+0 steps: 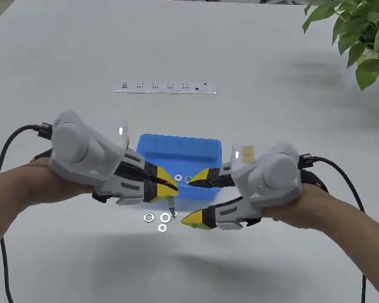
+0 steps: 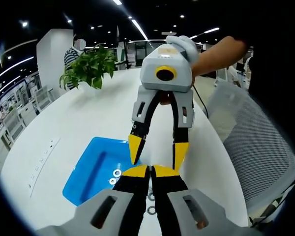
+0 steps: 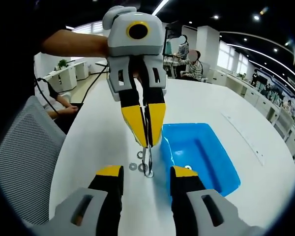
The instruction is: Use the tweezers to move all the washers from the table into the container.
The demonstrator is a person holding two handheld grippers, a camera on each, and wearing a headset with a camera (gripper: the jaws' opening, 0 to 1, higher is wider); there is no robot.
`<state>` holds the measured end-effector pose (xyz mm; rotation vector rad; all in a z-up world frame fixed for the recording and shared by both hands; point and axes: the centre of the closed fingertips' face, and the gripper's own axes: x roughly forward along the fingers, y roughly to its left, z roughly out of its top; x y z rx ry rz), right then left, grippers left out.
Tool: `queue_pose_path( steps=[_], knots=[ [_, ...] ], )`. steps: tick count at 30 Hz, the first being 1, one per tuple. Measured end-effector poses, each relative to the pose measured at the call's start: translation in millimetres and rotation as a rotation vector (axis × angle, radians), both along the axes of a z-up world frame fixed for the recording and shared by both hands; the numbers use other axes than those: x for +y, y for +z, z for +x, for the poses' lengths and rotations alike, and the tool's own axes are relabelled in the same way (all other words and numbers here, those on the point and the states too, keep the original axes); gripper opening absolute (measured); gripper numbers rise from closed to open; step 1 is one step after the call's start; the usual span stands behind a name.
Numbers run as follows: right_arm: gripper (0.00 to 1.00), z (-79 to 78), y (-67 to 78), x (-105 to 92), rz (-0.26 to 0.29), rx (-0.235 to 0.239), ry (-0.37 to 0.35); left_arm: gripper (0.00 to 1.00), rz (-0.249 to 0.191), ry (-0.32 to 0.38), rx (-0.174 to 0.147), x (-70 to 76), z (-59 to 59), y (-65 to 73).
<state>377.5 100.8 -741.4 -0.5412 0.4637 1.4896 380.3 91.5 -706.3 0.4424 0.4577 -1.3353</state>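
Blue container (image 1: 177, 150) holds washers (image 1: 187, 180); left gripper (image 1: 169, 187) pinches tweezers (image 3: 147, 160); right gripper (image 1: 189, 199) spread.

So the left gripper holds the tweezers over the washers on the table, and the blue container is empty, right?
No, the blue container is not empty: the head view shows two washers lying in it. The rest holds: the left gripper is shut on the tweezers, over three loose washers on the table.

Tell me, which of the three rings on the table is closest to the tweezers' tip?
In the head view, the rightmost washer, just beside the tweezers tip. One other lies farther left, the third nearer the person.
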Motion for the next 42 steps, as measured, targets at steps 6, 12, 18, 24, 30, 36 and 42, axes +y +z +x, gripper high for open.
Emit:
queue_pose_path(
  steps=[6,12,18,24,30,36,42],
  knots=[
    [0.27,-0.8,-6.0,7.9,-0.004,0.008,0.017,0.06,0.007,0.003,0.001,0.8,2.8,-1.1],
    [0.23,-0.2,-15.7,13.4,-0.028,-0.016,0.048,0.06,0.004,-0.002,0.009,-1.8,2.9,-1.9],
    [0.17,0.8,-22.2,17.3,-0.042,-0.038,0.069,0.06,0.006,-0.009,0.01,-3.3,2.7,-2.3],
    [0.12,2.3,-21.5,22.3,-0.028,-0.037,0.059,0.06,0.01,-0.01,0.012,-2.6,2.1,-2.8],
    [0.11,1.0,-23.5,24.2,-0.022,-0.028,0.056,0.06,0.015,-0.011,0.012,-2.3,0.8,-3.1],
    [0.1,0.9,-23.5,23.5,-0.019,-0.016,0.044,0.06,0.006,-0.002,0.016,-3.8,0.8,-3.4],
    [0.08,0.4,-24.1,22.2,-0.02,-0.002,0.033,0.06,-0.002,-0.002,0.021,-6.5,-0.6,-3.5]
  ],
)
